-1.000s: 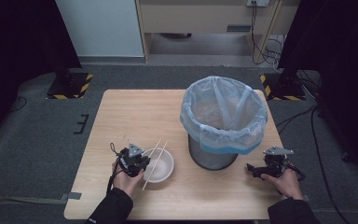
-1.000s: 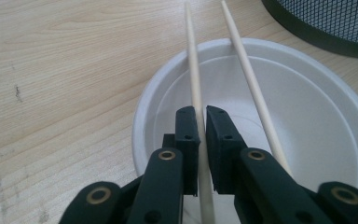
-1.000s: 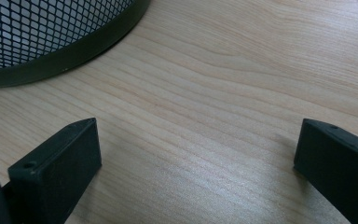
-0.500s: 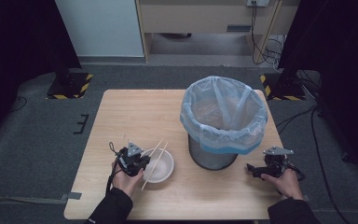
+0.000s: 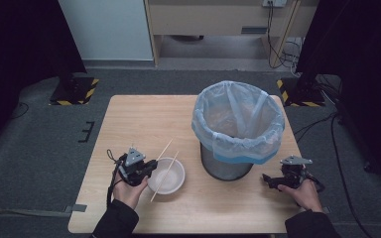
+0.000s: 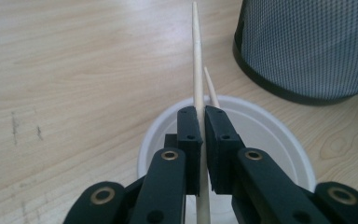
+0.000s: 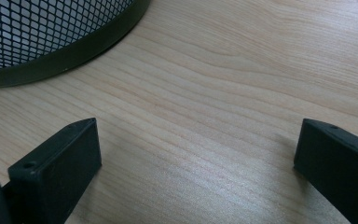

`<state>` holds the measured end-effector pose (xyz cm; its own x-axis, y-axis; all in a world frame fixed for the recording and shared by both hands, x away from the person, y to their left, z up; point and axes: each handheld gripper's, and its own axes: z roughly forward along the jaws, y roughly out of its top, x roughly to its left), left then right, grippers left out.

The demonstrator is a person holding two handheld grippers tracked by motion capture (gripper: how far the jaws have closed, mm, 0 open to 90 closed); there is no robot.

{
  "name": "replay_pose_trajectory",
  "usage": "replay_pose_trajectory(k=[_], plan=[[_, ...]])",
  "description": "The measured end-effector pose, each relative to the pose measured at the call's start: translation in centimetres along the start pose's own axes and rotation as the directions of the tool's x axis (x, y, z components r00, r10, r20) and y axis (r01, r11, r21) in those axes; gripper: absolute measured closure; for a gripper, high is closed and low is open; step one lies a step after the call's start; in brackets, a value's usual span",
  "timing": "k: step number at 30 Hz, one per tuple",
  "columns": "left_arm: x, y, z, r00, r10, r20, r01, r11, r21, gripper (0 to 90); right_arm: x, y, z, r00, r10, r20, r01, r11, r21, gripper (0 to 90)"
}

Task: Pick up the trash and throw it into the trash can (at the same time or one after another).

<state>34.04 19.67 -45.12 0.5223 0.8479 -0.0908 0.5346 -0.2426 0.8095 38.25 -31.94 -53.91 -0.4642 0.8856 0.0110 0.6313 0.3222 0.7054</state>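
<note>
At the near left of the counter (image 5: 144, 119), the left gripper (image 5: 147, 168) sits just beside a white bowl (image 5: 171, 179), its fingers (image 6: 189, 140) pinching one chopstick (image 6: 197, 70). In the left gripper view that stick runs straight up between the two black pads, which press on it from both sides above the bowl (image 6: 270, 140), and its thin end points away over the bare wood. A second chopstick (image 6: 211, 88) shows just to the right of the first, its tip rising past the bowl's far rim; whether it touches the held one cannot be told. In the high view both sticks lie slanted across the bowl, one along its left edge (image 5: 164, 150) and the other (image 5: 164, 176) crossing the middle.

Right of the bowl stands a mesh bin (image 5: 226, 166) lined with a pale blue bag (image 5: 238, 124). The right gripper (image 5: 273, 181) rests low on the counter near the bin's base, well apart from the bowl. Its fingers (image 7: 58, 168) are spread wide over bare wood, with the bin's dark rim (image 7: 74, 51) at the upper left.
</note>
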Motion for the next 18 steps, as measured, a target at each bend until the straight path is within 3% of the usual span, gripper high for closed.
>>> replay_pose_trajectory(k=[8, 18], plan=[[-0.2, 1.3, -1.7, 0.9999, 0.011, 0.0, -0.011, 0.9966, -0.082, 85.0, 0.0, 0.0, 0.0, 1.0, 0.0, 0.0, 0.0, 1.0, 0.0, 0.8], [-0.3, 2.4, -3.4, 0.9999, 0.014, 0.006, -0.013, 0.9857, -0.168, 85.0, 0.0, 0.0, 0.0, 1.0, 0.0, 0.0, 0.0, 1.0, 0.0, 0.8]])
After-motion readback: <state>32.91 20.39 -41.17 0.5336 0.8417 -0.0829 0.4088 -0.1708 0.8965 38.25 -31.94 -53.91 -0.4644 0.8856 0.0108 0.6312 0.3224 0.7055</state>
